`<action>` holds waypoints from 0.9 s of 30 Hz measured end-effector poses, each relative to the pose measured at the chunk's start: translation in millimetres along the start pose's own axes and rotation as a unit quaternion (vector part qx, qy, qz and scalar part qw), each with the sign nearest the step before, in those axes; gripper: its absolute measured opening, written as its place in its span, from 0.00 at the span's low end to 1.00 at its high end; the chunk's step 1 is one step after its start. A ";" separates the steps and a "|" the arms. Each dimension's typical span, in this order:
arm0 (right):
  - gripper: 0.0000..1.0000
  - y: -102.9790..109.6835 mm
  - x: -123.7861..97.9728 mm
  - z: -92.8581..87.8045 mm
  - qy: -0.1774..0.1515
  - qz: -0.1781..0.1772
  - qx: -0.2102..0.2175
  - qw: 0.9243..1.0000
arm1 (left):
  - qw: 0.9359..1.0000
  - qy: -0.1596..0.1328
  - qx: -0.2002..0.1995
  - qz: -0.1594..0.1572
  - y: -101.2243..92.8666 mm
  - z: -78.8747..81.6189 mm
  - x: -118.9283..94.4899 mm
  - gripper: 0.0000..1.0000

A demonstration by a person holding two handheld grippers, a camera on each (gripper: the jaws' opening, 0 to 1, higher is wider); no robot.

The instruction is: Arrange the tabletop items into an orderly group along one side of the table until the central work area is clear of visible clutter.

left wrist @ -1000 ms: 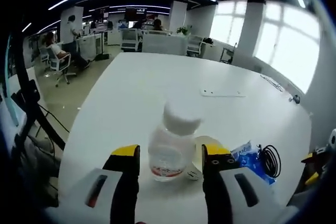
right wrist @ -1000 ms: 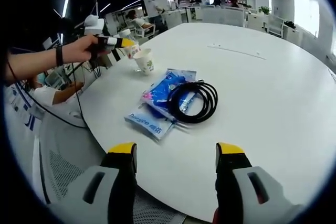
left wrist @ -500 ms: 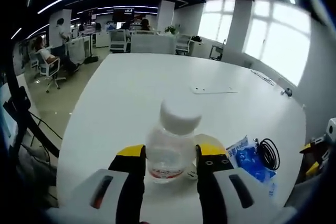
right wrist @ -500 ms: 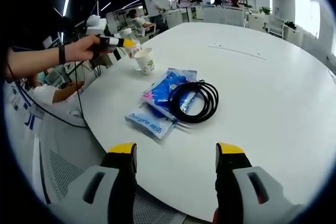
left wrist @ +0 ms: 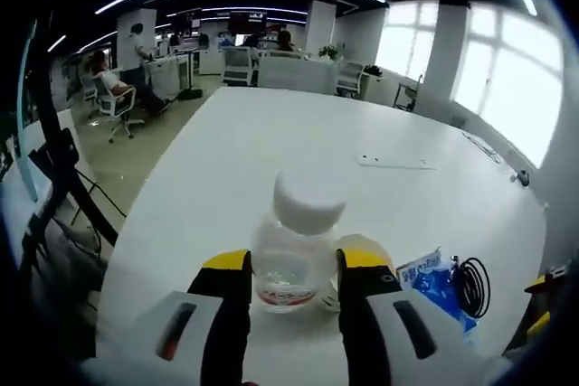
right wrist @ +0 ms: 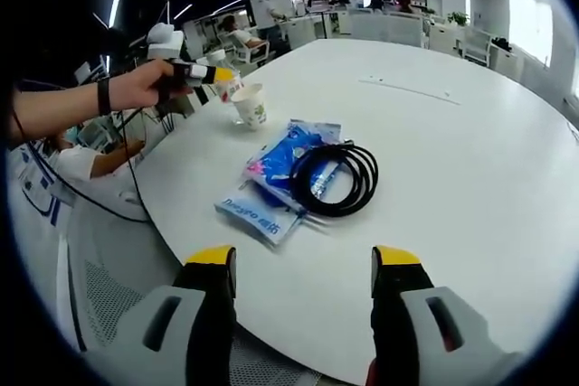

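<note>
Clear plastic, white cap: the bottle (left wrist: 294, 250) stands upright near the table's (left wrist: 271, 151) edge, clenched at mid-body between the left gripper's (left wrist: 294, 273) yellow-tipped jaws. It looks nearly empty, with a red-banded label low on the wall, so I judge it light and easy to tip, the smooth thin wall prone to dent or slip. The body just above the label seems the sound place to grasp.

Just beside the bottle, on its right, sits a paper cup (left wrist: 357, 264); I cannot tell whether they touch. Further right of the bottle lie blue packets (right wrist: 280, 174) with a coiled black cable (right wrist: 335, 178) resting on them.

The right gripper (right wrist: 303, 264) hovers released, jaws apart and holding nothing, at the table edge, well apart from the bottle.
</note>
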State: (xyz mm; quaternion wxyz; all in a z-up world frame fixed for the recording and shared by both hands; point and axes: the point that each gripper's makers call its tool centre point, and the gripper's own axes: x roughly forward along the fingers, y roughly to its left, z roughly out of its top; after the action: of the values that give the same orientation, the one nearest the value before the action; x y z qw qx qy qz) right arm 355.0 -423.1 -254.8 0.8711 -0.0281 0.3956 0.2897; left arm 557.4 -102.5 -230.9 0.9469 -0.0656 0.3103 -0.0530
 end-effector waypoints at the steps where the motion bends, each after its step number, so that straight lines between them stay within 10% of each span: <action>1: 0.59 -0.5 -0.1 0.0 0.000 0.000 0.000 1.000 | 1.000 0.000 -0.002 0.003 0.1 0.1 0.0 0.36; 27: 0.60 -4.5 -3.9 -1.6 -0.013 -0.001 0.010 1.000 | 0.999 -0.017 -0.022 -0.031 -5.7 -2.0 -30.5 0.39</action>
State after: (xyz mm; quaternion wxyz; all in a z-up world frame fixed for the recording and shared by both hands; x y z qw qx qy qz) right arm 354.3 -429.1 -253.9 0.8766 -0.0157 0.3869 0.2856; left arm 531.4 -104.0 -213.9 0.9481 -0.0969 0.2935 -0.0747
